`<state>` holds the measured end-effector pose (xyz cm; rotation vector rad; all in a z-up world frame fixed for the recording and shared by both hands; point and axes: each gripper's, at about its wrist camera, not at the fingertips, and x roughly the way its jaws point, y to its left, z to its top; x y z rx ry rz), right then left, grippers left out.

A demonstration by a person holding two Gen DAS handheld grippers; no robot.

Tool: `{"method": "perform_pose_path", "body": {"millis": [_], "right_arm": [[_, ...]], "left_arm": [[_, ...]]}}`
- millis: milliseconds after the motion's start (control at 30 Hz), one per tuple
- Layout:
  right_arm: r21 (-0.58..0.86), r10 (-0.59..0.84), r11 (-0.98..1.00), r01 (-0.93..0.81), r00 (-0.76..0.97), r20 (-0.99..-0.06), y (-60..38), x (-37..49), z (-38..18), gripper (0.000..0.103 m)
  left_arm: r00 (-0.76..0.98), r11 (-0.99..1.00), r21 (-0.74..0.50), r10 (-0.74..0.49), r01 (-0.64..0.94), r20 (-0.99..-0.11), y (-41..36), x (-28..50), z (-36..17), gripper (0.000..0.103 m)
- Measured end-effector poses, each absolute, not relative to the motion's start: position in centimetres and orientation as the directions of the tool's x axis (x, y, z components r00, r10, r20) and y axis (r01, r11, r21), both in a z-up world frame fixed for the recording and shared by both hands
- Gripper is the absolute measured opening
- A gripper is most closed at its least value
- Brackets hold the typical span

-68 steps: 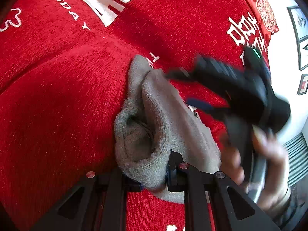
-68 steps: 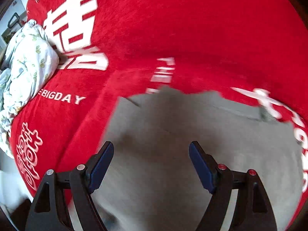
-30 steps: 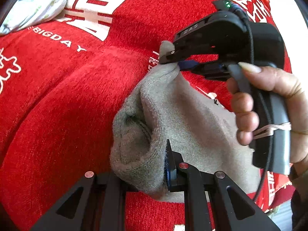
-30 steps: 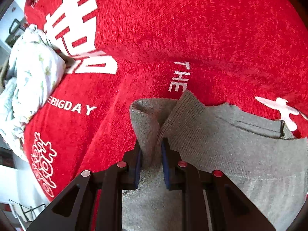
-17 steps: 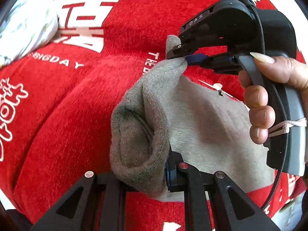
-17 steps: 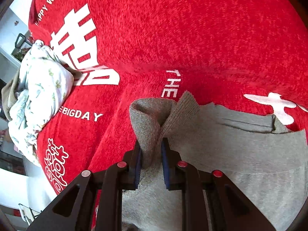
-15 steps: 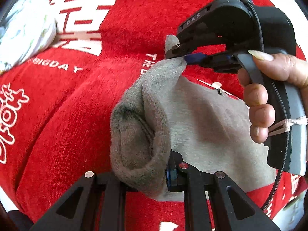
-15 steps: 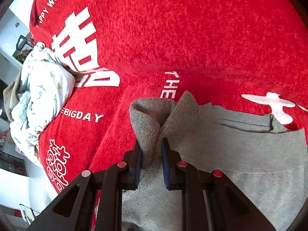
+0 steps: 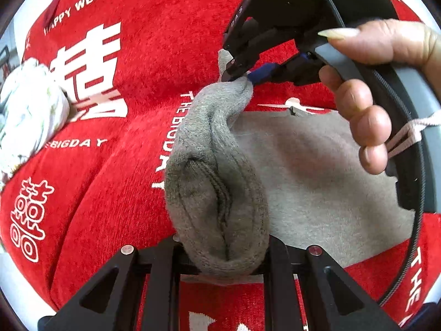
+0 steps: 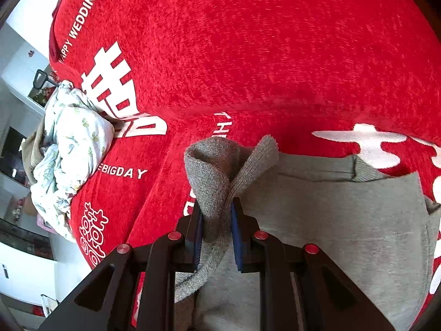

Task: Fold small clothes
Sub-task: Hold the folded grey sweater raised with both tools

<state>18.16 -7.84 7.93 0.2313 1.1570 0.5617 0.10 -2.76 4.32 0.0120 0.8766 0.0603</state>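
Observation:
A grey knitted garment (image 9: 317,182) lies on the red blanket (image 9: 115,201) with its left edge lifted. My left gripper (image 9: 223,259) is shut on the bunched near corner of that edge. My right gripper (image 9: 242,75) is shut on the far corner of the same edge, held by a hand at upper right. In the right wrist view my right gripper (image 10: 216,226) pinches a fold of the garment (image 10: 330,220) between its blue pads (image 10: 236,237). The rest of the garment lies flat to the right.
A crumpled white floral cloth (image 10: 71,149) sits at the blanket's left edge; it also shows in the left wrist view (image 9: 27,115). The blanket (image 10: 275,55) has white lettering and stretches far beyond the garment. Room furniture shows past the left edge.
My right gripper came in open, shut on the garment's far corner, and both grippers have lifted the left edge higher off the blanket.

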Motion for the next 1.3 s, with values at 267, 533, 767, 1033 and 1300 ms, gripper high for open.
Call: {"method": "perform_pose_path", "body": {"millis": [267, 533, 767, 1033, 1300], "right_arm": [[0.510, 0.585, 0.807, -0.299, 0.281, -0.761, -9.8, 18.0, 8.1, 0.020], [0.550, 0.635, 0.768, -0.327, 0.280, -0.720, -12.2, 17.8, 9.6, 0.020], [0.591, 0.666, 0.745, -0.309, 0.286, -0.689, -15.3, 18.0, 10.2, 0.020], [0.602, 0.669, 0.743, -0.293, 0.295, -0.682, -17.7, 18.0, 10.2, 0.020], [0.604, 0.665, 0.746, -0.279, 0.298, -0.685, -19.5, 18.0, 10.0, 0.020]], "left_arm": [[0.635, 0.988, 0.149, 0.144, -0.047, -0.759, -5.5, 0.1, 4.4, 0.018], [0.636, 0.977, 0.211, 0.181, -0.029, -0.750, -8.3, -0.2, 5.3, 0.018], [0.648, 0.978, 0.204, 0.134, 0.033, -0.750, -11.4, -0.4, 6.3, 0.018], [0.655, 0.977, 0.198, 0.100, 0.078, -0.749, -13.2, -0.9, 6.9, 0.018], [0.656, 0.972, 0.209, 0.089, 0.107, -0.750, -14.4, -1.0, 6.9, 0.018]]}}
